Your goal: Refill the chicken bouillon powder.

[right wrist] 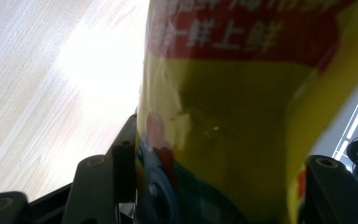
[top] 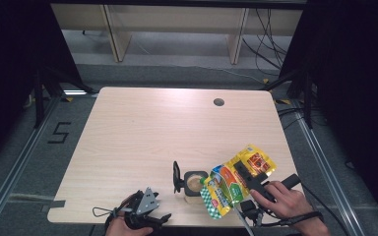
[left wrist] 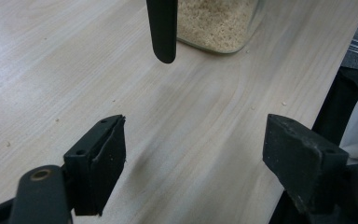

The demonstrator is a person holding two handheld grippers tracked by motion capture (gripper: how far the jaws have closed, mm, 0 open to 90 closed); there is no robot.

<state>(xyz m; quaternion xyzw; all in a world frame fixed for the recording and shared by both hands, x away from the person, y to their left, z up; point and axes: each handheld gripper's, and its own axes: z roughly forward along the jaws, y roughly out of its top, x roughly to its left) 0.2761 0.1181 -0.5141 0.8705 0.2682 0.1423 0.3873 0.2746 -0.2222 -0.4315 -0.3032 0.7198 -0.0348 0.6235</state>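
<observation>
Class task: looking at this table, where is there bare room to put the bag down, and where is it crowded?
Free: the table's far half up to the cable hole, and the left side beside the jar. Crowded: the near edge, where the left tongs rest open and the right tongs hold the yellow bag tilted over the jar.

Light wood table, grey floor w/ cables, dark curtains.
</observation>
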